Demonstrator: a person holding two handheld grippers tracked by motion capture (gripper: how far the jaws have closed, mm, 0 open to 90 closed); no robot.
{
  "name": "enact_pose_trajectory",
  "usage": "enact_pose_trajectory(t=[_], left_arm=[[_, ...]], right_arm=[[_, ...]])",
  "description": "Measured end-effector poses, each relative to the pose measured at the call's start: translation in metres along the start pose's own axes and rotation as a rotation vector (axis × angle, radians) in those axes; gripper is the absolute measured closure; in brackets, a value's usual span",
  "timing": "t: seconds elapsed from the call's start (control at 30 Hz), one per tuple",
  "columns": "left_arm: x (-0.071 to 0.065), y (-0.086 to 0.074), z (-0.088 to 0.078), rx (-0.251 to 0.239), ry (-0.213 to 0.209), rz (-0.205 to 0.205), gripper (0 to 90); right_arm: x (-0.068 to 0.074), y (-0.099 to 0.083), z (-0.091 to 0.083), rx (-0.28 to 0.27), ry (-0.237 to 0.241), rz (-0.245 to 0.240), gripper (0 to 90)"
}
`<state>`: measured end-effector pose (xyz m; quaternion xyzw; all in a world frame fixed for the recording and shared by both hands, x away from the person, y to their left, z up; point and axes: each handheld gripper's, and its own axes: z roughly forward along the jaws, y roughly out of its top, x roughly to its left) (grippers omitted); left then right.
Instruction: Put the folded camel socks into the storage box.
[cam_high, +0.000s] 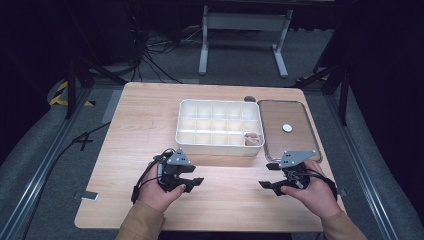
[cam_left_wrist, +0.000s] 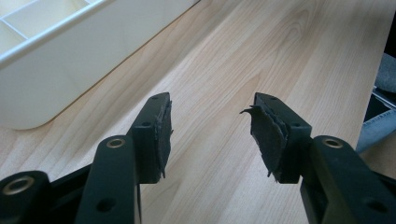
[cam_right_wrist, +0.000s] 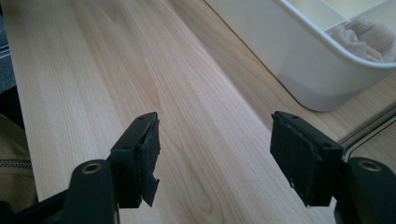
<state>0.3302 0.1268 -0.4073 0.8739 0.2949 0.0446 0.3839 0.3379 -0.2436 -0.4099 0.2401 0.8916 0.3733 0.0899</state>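
A white divided box (cam_high: 220, 128) stands in the middle of the wooden table (cam_high: 145, 115). Its front right compartment holds a pale rolled cloth (cam_high: 252, 139), which also appears as cloth (cam_right_wrist: 364, 37) in the right gripper view. A clear lid (cam_high: 288, 129) with a small white disc (cam_high: 287, 128) lies to the right of the box. My left gripper (cam_high: 196, 183) hovers open over bare wood in front of the box, its jaws empty (cam_left_wrist: 212, 135). My right gripper (cam_high: 266, 175) is open and empty near the lid's front corner (cam_right_wrist: 224, 158).
The box's rounded corner (cam_left_wrist: 28, 112) lies up and left of the left gripper's jaws. The box wall (cam_right_wrist: 299, 70) and the lid's edge (cam_right_wrist: 369, 130) are close to the right gripper. Bare wood stretches between both hands. Cables and a metal frame (cam_high: 245, 30) stand on the floor beyond the table.
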Motion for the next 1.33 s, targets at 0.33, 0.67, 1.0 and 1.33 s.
enact_pose_trajectory(t=[0.33,0.67,1.0,1.33], left_arm=[[0.002,-0.001,0.001,0.007,-0.004,-0.003,48.6],[0.003,-0.002,0.005,0.041,-0.016,-0.021,46.9],[0.004,-0.002,0.007,0.052,-0.010,-0.017,46.6],[0.005,-0.003,0.008,0.059,-0.008,-0.009,45.8]], right_arm=[[0.007,-0.017,0.025,0.007,0.017,-0.022,33.7],[0.011,-0.027,0.043,0.014,0.043,-0.037,33.7],[0.019,-0.032,0.059,0.005,0.064,-0.056,33.7],[0.021,-0.032,0.062,-0.012,0.067,-0.067,33.1]])
